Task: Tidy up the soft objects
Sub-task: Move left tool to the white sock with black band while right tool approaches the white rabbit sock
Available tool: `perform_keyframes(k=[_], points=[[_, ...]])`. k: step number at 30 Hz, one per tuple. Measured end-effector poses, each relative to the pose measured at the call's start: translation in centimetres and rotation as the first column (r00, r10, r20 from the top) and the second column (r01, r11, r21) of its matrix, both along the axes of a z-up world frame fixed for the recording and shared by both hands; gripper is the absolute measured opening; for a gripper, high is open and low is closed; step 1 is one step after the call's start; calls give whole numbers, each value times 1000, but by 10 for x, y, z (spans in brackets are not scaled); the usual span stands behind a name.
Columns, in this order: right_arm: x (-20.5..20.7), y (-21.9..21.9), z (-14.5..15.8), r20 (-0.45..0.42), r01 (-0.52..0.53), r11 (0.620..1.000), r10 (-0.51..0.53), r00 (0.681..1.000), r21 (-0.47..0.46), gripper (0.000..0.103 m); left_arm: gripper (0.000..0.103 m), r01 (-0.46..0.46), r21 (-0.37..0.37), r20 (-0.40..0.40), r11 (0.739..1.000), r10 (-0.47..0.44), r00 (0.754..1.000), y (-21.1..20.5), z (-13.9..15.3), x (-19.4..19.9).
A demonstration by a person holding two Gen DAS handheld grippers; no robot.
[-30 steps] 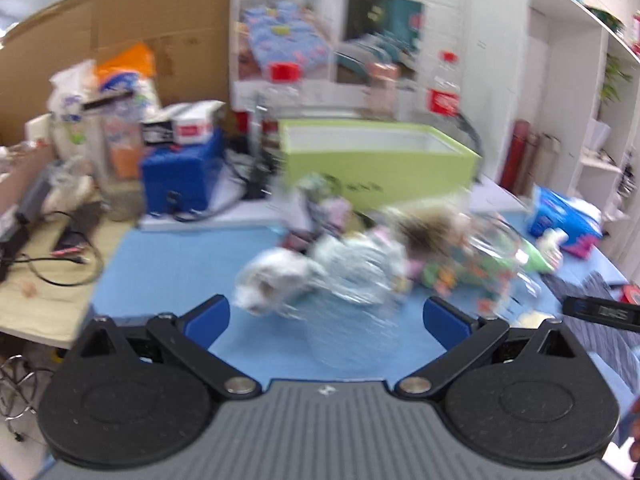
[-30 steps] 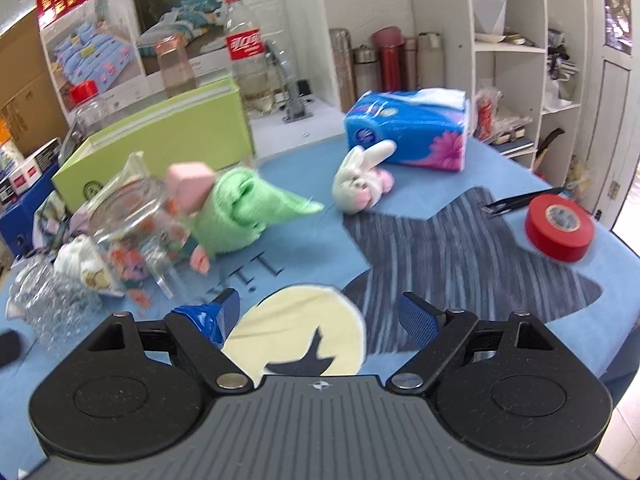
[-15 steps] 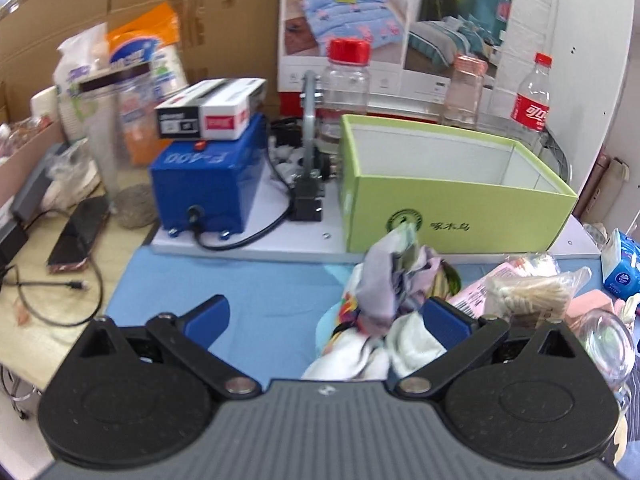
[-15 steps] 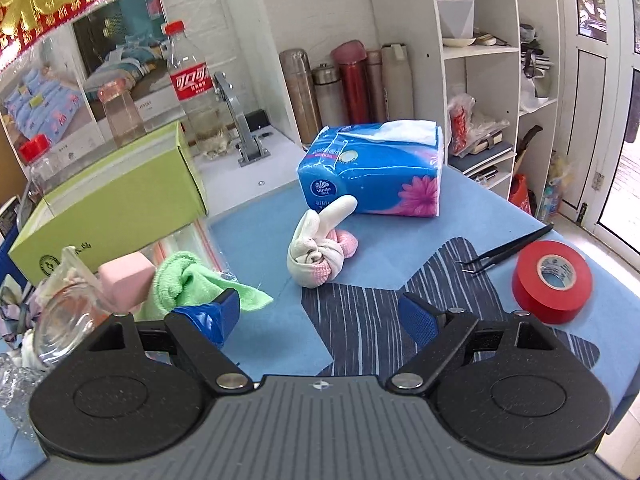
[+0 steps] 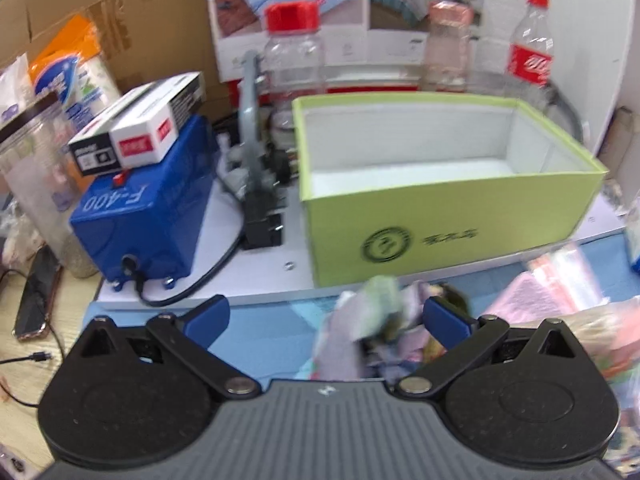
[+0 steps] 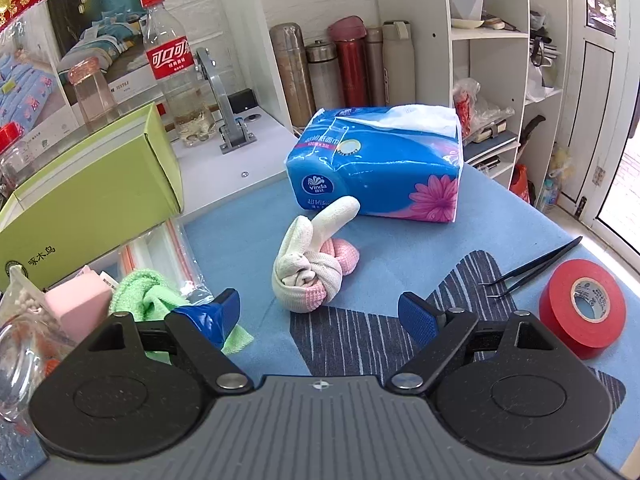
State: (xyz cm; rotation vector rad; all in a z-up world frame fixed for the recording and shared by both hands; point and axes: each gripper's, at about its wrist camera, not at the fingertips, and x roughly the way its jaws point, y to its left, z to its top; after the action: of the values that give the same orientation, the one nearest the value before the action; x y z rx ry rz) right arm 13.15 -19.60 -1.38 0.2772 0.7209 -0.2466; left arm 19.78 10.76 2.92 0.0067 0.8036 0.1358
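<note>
An empty green box [image 5: 448, 216] with a white lining stands ahead of my left gripper [image 5: 326, 314], which is open. A crumpled patterned cloth [image 5: 372, 320] lies between its fingers, nearer the right one, on the blue mat. In the right wrist view my right gripper [image 6: 320, 312] is open and empty just short of a white and pink sock bunny [image 6: 312, 268]. A green towel [image 6: 148, 300] and a pink sponge block [image 6: 76, 304] lie by its left finger. The green box [image 6: 84, 196] sits at the left.
A blue tissue pack [image 6: 376, 164] stands behind the bunny. Red tape [image 6: 580, 308] and black tweezers [image 6: 536, 268] lie at the right. A blue machine [image 5: 140, 216] and bottles [image 5: 292, 48] stand beside the box. A glass jar [image 6: 20, 344] and zip bags [image 6: 160, 252] crowd the left.
Both grippers have moved forward. The left view has closed in on the green box and the patterned cloth. The right view has closed in on the sock bunny.
</note>
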Motion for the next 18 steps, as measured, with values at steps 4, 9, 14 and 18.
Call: perform_keyframes(k=[4, 9, 14, 18], points=[[-1, -3, 0, 0, 12, 1000, -12, 1000, -4, 73, 102, -112, 8, -2, 994, 113, 994, 35, -6, -10], [-4, -7, 1, 9, 22, 1000, -22, 1000, 4, 73, 102, -331, 169, 16, 928, 333, 943, 86, -8, -32], [-8, -6, 3, 23, 22, 1000, -22, 999, 8, 73, 102, -287, -1, 52, 958, 286, 957, 108, 11, -79], [-9, -3, 4, 30, 15, 1000, -16, 999, 10, 73, 102, -135, -68, 42, 988, 138, 989, 81, 7, -95]])
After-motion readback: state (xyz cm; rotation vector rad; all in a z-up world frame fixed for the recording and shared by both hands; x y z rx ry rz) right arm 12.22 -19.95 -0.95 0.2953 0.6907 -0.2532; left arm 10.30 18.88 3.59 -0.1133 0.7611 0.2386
